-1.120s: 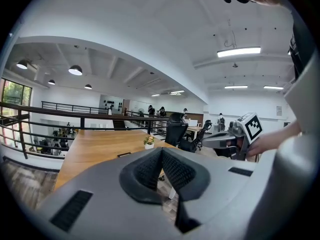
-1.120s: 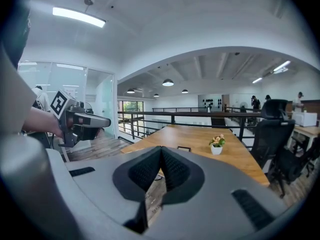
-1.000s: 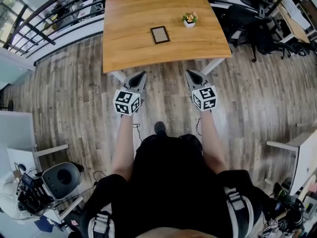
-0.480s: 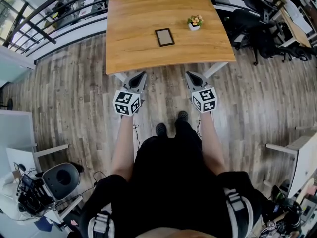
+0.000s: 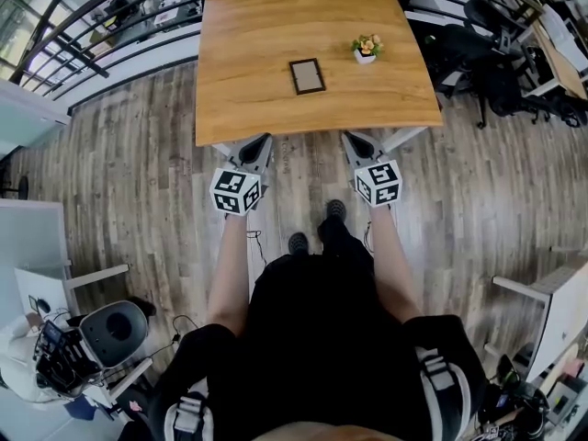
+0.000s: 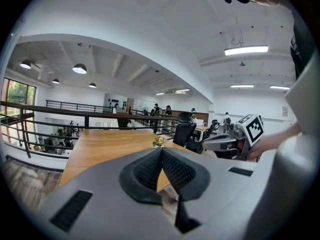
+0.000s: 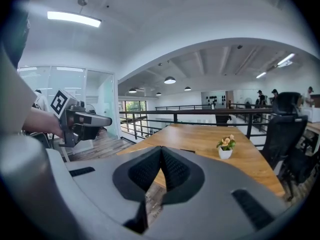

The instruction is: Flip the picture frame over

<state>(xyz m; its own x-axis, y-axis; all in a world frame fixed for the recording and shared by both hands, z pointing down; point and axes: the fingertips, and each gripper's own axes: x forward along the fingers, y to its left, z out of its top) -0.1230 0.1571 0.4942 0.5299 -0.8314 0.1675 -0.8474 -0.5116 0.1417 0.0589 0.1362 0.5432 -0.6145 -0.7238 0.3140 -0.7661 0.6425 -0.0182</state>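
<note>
Picture frame (image 5: 307,75) flat on wooden tabletop (image 5: 248,35), about mid-width, toward near edge; small flower pot (image 5: 366,50) right of frame, slightly farther; left tool (image 5: 260,141) and right tool (image 5: 350,140) both closed tight, nothing between pads; both at tabletop's near edge, well apart from frame.

The picture frame (image 5: 307,75) is a small rectangle with a dark, narrow border around a pale grey-beige panel. It lies flat on the wooden table (image 5: 257,26), near the middle of the tabletop and a little toward its near edge. Its long sides run roughly away from the person, turned slightly off the table's edges. It stands apart from the small potted plant (image 5: 366,49) to its right. In the right gripper view it shows only as a thin dark sliver (image 7: 188,151) on the wood.
</note>
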